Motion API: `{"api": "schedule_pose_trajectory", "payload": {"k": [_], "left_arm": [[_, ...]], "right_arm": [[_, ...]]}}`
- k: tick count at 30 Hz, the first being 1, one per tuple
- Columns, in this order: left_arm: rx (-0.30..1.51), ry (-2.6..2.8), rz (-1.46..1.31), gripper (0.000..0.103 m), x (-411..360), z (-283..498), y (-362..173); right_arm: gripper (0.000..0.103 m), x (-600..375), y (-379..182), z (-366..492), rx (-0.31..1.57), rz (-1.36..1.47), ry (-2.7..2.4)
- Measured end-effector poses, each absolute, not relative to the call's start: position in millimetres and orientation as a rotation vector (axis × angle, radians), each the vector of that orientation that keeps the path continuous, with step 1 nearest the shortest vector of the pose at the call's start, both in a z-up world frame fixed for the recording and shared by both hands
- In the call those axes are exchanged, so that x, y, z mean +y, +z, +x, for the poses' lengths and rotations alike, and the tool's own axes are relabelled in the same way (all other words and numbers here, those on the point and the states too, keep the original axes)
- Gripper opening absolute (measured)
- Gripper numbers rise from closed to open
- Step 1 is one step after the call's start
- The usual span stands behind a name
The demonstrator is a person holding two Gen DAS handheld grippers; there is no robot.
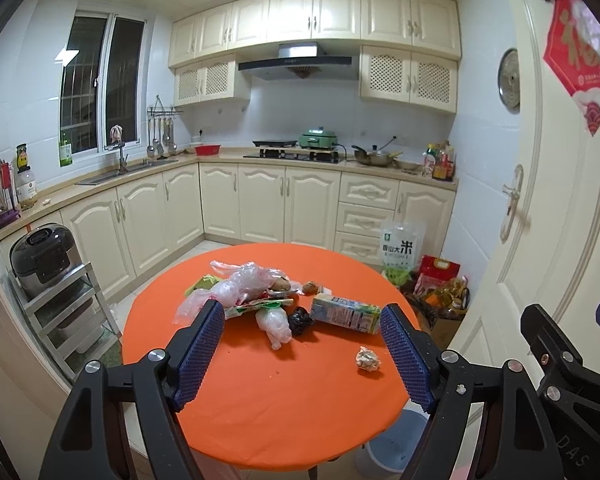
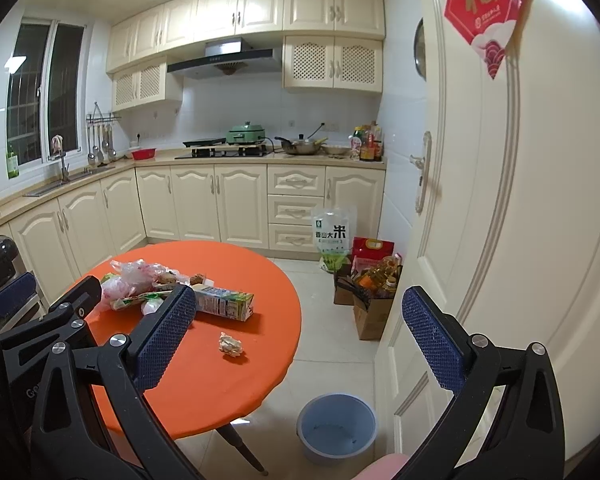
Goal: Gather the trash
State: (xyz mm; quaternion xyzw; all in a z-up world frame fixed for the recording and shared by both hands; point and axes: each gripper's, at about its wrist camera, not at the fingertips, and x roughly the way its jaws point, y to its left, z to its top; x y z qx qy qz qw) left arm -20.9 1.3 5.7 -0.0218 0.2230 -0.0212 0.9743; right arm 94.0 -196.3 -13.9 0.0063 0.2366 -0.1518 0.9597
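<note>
Orange surface [image 1: 260,400] carries piled trash: plastic bags [image 1: 240,284], a carton [image 1: 346,313], a crumpled wad [image 1: 367,360]. Both the left tool [image 1: 302,354] and right tool [image 2: 300,344] gape empty; blue bin [image 2: 336,428] lower centre.

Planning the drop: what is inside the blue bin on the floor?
The blue bin looks nearly empty: bare bottom with a few dark specks. Its near inner wall is hidden by the rim.

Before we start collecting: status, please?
Left gripper and right gripper jaws open, empty. Crumpled paper ball on round orange table. Blue bin unobstructed.
</note>
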Motion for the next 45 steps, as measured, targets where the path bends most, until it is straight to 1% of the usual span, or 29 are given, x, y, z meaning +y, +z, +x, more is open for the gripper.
{"api": "schedule_pose_trajectory", "payload": {"k": [3, 9, 11, 45], "left_arm": [[0.44, -0.023, -0.024, 0.082, -2, -23, 6], [0.431, -0.019, -0.019, 0.086, -7, -26, 9], [0.428, -0.012, -0.021, 0.091, -6, -25, 10], [0.389, -0.013, -0.005, 0.092, -8, -40, 5]], "right_arm": [[0.103, -197, -14, 94, 0.476, 0.015, -0.311], [0.103, -197, -13, 88, 0.466, 0.022, -0.311], [0.103, -198, -13, 86, 0.464, 0.025, -0.315], [0.103, -199, -9, 69, 0.444, 0.025, -0.337]]}}
